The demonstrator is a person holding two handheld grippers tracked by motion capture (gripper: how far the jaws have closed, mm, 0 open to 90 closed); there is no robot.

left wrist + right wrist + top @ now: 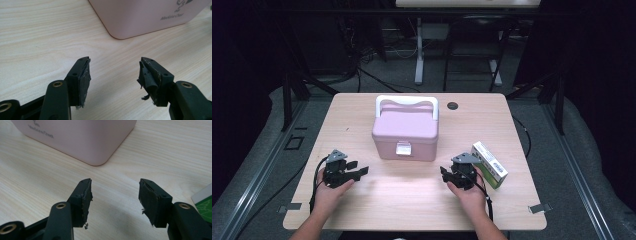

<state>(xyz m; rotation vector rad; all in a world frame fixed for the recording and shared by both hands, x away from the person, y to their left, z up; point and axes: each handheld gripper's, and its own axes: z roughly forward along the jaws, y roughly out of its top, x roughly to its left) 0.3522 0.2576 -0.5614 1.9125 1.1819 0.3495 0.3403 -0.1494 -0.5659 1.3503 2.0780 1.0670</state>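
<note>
Both tools held wide open and empty: left tool, right tool, flanking pink box on bench.

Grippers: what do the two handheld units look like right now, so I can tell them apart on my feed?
Both look alike: the left gripper and right gripper are black, each topped by a grey three-cornered plate and trailing a black cable. The jaw pads are worn, with frayed edges. The forearms are bare, no sleeves in frame.

Lidded box mid worktop; carton to its right; left tongs, right tongs flank front.
</note>
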